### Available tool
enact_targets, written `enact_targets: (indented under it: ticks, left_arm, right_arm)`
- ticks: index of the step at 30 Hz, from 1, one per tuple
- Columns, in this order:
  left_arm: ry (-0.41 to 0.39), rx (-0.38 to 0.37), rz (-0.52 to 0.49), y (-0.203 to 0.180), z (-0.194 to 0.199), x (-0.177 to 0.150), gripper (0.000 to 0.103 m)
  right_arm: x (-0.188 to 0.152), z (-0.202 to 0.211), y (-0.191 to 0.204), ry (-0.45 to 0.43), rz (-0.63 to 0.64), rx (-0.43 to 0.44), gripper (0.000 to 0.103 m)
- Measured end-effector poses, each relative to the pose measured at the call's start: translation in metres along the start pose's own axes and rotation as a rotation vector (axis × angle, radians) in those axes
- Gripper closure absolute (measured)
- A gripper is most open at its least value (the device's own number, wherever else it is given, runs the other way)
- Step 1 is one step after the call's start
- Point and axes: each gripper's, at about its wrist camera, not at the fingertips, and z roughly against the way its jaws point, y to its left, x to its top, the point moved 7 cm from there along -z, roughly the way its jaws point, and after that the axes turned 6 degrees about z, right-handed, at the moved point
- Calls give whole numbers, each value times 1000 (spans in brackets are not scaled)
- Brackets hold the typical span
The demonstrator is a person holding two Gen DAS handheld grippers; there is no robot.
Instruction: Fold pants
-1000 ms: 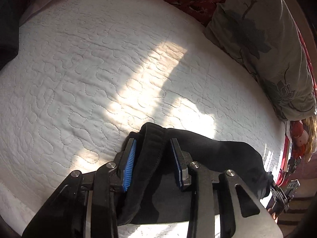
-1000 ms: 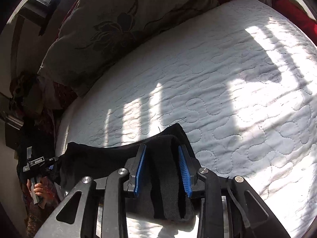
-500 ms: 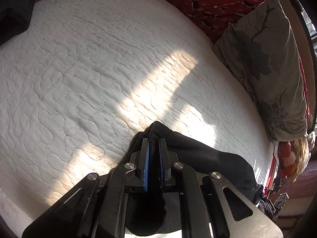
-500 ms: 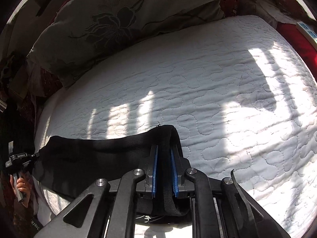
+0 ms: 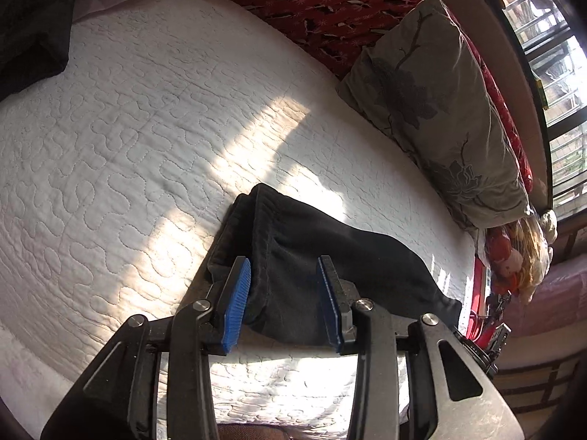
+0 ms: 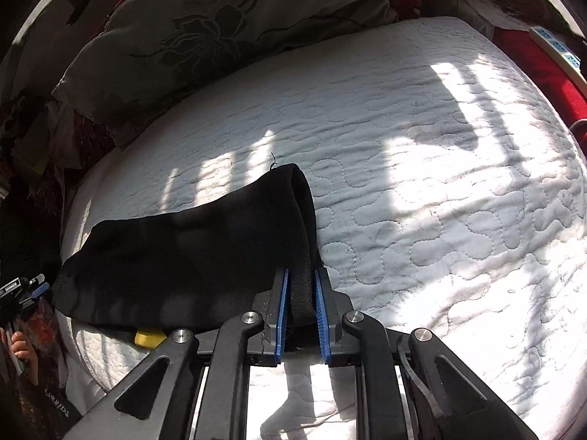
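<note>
Black pants (image 5: 330, 242) lie folded in a long strip on the white quilted bed (image 5: 146, 146). My left gripper (image 5: 284, 293) hovers over one end of them. Its jaws are opening, the blue pads stand wide apart, and a fold of the cloth lies loosely between them. In the right wrist view the pants (image 6: 183, 249) stretch off to the left. My right gripper (image 6: 301, 308) is at the other end. Its jaws are closing, and a narrow band of black cloth fills the gap between the pads.
A grey flowered pillow (image 5: 433, 110) (image 6: 220, 36) lies along the far side of the bed, with a red patterned cover (image 5: 330, 7) behind it. A small yellow thing (image 6: 148, 337) peeks out under the pants. A hand (image 6: 22, 348) shows at the left edge.
The left jaws closed on the pants' end half a second ago and now stand open, the gripper drawn back and up. The right jaws went from wide open to narrow on the cloth.
</note>
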Motion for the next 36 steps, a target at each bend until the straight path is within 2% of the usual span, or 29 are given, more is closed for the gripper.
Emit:
enact_targets:
  ticks: [3, 6, 11, 16, 18, 22, 24, 27, 28, 29, 30, 32, 33, 35, 36]
  left_arm:
    - [-10, 51, -28, 1, 0, -11, 60]
    - [-5, 8, 39, 10, 0, -15, 59]
    - [-2, 51, 116, 29, -7, -25, 58]
    - [-97, -40, 264, 46, 12, -39, 57]
    - [-82, -65, 283, 47, 8, -44, 54]
    - [-14, -78, 279, 35, -16, -41, 54]
    - [-7, -65, 280, 27, -24, -36, 54]
    - [-27, 6, 295, 25, -32, -24, 54]
    - [-19, 34, 298, 27, -36, -21, 62]
    - [-6, 50, 306, 29, -41, -17, 85]
    - [16, 43, 309, 28, -45, -13, 90]
    - [27, 35, 307, 22, -44, -1, 92]
    - [10, 1, 291, 15, -37, 6, 93]
    - [-75, -59, 235, 5, -17, 20, 93]
    - [-97, -65, 215, 5, -13, 23, 93]
  right_arm:
    - [2, 3, 2, 0, -5, 1, 89]
    - [0, 1, 3, 11, -14, 0, 85]
    - [-1, 0, 2, 13, -49, 18, 84]
    - [-4, 6, -2, 13, -63, 26, 84]
    - [-4, 6, -2, 16, -55, 21, 84]
    - [-2, 0, -1, 23, -55, 7, 84]
    - [-3, -1, -3, 22, -73, 11, 83]
    - [-4, 0, -6, 14, -100, 27, 84]
    - [-4, -1, -6, 12, -101, 27, 84]
    - [-4, -1, -6, 14, -98, 24, 84]
    - [-4, -1, -7, 15, -92, 17, 87]
    - [-3, -1, -8, 16, -84, 3, 90]
    - [-1, 2, -8, 14, -86, -2, 93]
    - [6, 15, -5, -32, -117, 48, 94]
    - [8, 21, -2, -46, -125, 86, 94]
